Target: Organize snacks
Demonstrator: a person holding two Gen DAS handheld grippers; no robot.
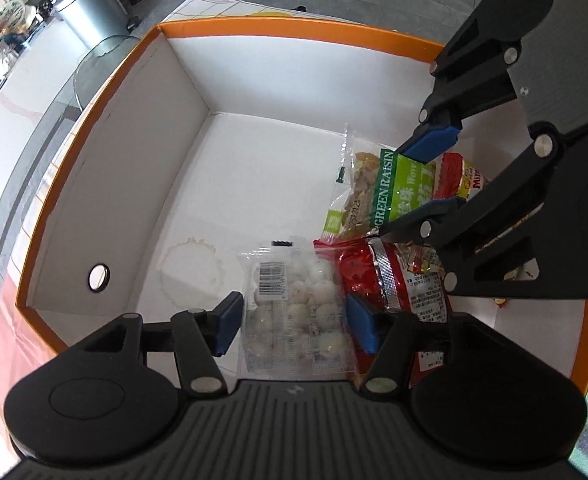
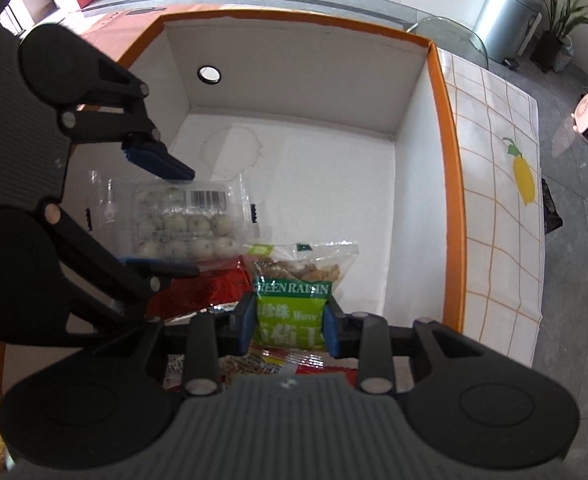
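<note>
The left gripper [image 1: 294,322] is open around a clear bag of white balls [image 1: 294,304], pads apart from it. The right gripper [image 2: 290,324] pinches the green raisin bag [image 2: 292,312]. Both bags lie in the box [image 1: 94,160], by a shiny red bag [image 1: 389,276]. The far part of the box's white floor is bare. The box has an orange rim and smooth white walls.
</note>
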